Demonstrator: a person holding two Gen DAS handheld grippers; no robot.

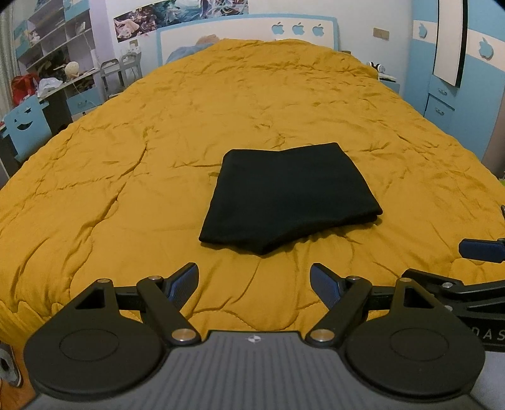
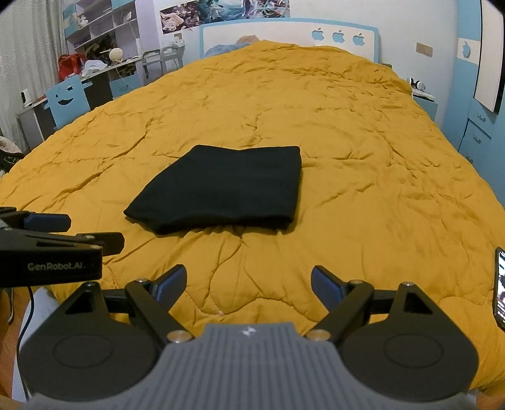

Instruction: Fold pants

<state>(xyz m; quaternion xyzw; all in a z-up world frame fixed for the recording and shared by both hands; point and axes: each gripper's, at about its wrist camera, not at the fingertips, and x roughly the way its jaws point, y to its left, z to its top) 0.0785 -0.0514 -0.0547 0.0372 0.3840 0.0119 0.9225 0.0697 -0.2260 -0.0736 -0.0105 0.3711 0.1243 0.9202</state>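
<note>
Black pants [image 1: 287, 195] lie folded into a compact rectangle on the yellow quilt [image 1: 157, 132] of the bed; they also show in the right wrist view [image 2: 221, 192]. My left gripper [image 1: 254, 280] is open and empty, held back from the near edge of the pants. My right gripper [image 2: 247, 282] is open and empty, also short of the pants. The right gripper shows at the right edge of the left wrist view [image 1: 467, 274], and the left gripper shows at the left edge of the right wrist view [image 2: 63, 233].
The quilt [image 2: 363, 142] covers the whole bed up to a blue and white headboard [image 1: 246, 28]. A desk and shelves [image 1: 53, 63] stand at the left. Blue cabinets [image 1: 448, 94] stand at the right. A phone [image 2: 499, 284] lies at the quilt's right edge.
</note>
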